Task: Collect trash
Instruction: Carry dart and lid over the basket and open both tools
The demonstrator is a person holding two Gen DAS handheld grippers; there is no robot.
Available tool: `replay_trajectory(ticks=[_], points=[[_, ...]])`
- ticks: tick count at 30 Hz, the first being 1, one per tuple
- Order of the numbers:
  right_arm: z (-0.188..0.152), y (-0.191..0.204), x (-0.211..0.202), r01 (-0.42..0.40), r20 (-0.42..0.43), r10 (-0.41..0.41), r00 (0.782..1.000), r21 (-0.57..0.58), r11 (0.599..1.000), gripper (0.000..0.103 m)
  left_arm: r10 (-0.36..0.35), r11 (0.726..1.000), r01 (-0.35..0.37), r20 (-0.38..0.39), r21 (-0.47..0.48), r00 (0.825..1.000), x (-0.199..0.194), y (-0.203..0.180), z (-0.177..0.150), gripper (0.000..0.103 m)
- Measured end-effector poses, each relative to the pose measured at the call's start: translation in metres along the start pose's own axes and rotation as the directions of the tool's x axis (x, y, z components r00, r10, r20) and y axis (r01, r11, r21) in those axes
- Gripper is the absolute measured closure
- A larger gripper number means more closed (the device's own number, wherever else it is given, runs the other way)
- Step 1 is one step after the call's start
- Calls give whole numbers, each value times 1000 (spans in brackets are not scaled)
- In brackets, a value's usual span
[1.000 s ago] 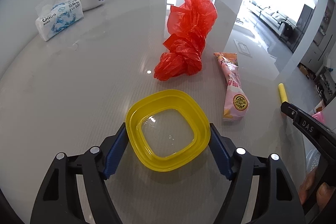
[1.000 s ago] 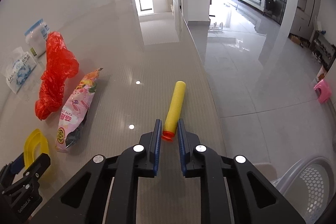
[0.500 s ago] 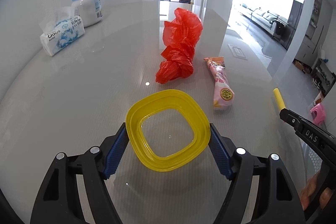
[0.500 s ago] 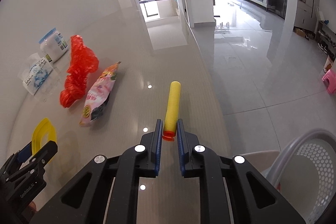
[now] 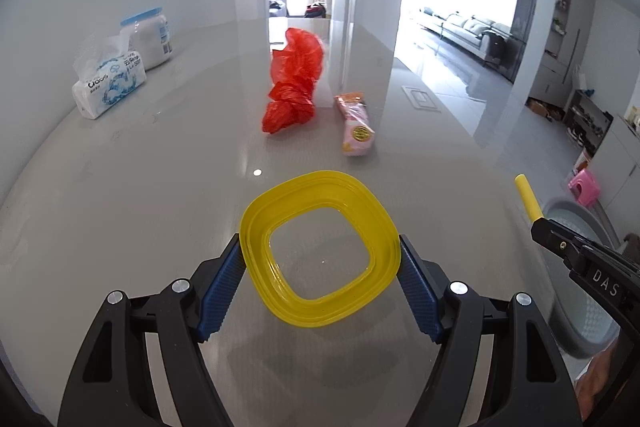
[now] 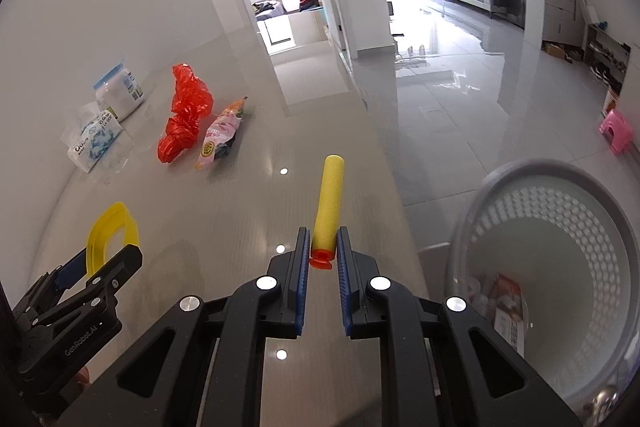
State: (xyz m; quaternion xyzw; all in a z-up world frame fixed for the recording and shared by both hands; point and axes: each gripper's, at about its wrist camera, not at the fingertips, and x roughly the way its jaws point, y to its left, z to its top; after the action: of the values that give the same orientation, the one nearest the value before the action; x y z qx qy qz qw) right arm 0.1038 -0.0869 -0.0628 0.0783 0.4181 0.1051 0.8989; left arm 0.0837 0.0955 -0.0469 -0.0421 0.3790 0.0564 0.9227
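Note:
My left gripper [image 5: 320,259] is shut on a yellow plastic lid [image 5: 320,247] and holds it above the grey table; the lid also shows in the right wrist view [image 6: 112,233]. My right gripper [image 6: 322,247] is shut on a yellow foam dart with an orange tip [image 6: 328,203], also lifted; the dart shows in the left wrist view [image 5: 527,197]. A crumpled red plastic bag [image 5: 294,83] and a pink snack packet [image 5: 356,125] lie further back on the table. A grey perforated trash basket [image 6: 552,267] stands to the right beside the table.
A tissue pack [image 5: 108,87] and a white jar with a blue lid [image 5: 148,35] stand at the far left by the wall. The table's right edge [image 6: 400,207] drops to a tiled floor. A pink stool [image 6: 616,131] stands beyond the basket.
Both grippers have lifted and drawn back with their objects. The right one swung toward the basket, which has come into full view.

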Motion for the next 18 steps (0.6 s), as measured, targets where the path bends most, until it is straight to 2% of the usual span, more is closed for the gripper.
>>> replay_trajectory(ticks=[10,18], points=[[-43,-51,-61,83,33,-85,996,70,994,90,-112,990,110,14,85,994,-39,-52,-21,31],[-69,-106,-106,145,65,-156,986,151,978,90,-195,965,191,5,181,981,-51,-113,-27,31]])
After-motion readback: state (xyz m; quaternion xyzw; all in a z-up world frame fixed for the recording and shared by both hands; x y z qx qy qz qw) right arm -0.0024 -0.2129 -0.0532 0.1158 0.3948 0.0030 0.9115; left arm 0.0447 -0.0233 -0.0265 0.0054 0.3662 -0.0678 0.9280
